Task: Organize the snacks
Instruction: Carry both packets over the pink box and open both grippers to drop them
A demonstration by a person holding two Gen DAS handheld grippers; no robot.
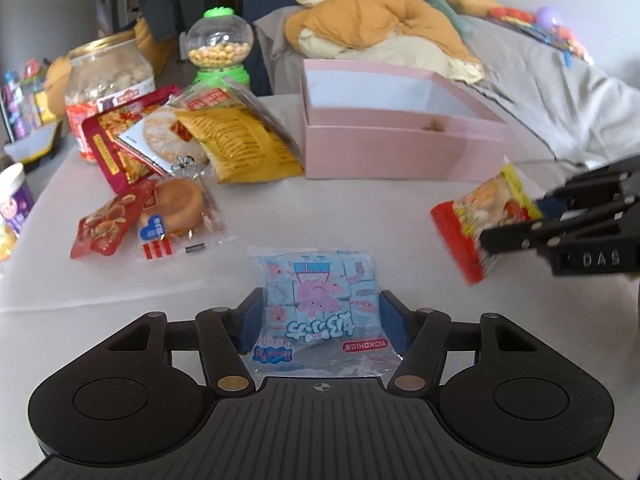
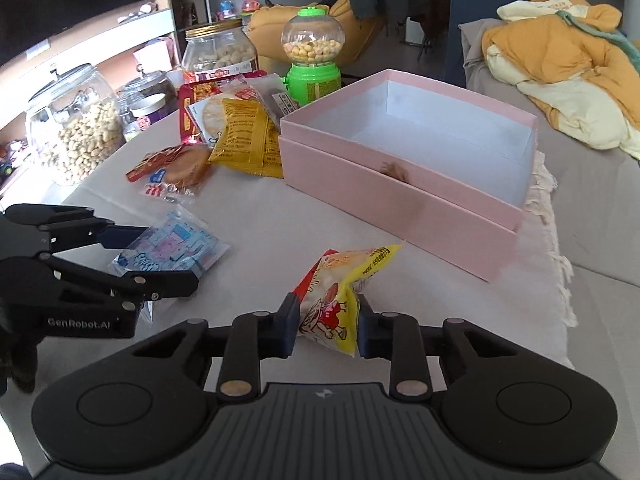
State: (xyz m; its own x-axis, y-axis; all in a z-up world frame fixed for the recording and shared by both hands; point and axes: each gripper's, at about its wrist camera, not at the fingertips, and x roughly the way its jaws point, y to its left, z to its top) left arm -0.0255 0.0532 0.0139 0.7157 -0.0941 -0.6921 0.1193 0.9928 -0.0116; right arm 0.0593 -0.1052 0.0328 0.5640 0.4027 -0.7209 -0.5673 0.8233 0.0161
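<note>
A light blue packet (image 1: 316, 280) with a pink cartoon pig lies flat on the pale tablecloth. My left gripper (image 1: 322, 320) straddles it, a blue pad against each side. The right wrist view shows the same gripper (image 2: 160, 258) and packet (image 2: 180, 244) at the left. My right gripper (image 2: 328, 328) is shut on a red and yellow snack packet (image 2: 340, 280), which is pinched and tilted just above the cloth. In the left wrist view that gripper (image 1: 516, 222) and its packet (image 1: 476, 220) are at the right. An open pink box (image 2: 400, 200) stands behind, apparently with nothing in it.
A heap of snack packets (image 1: 192, 136) lies left of the pink box (image 1: 400, 152). Behind it stand a biscuit jar (image 1: 108, 76) and a green candy dispenser (image 1: 220, 48). A peanut jar (image 2: 76, 128) stands far left. Orange bedding (image 1: 380, 24) lies behind the box.
</note>
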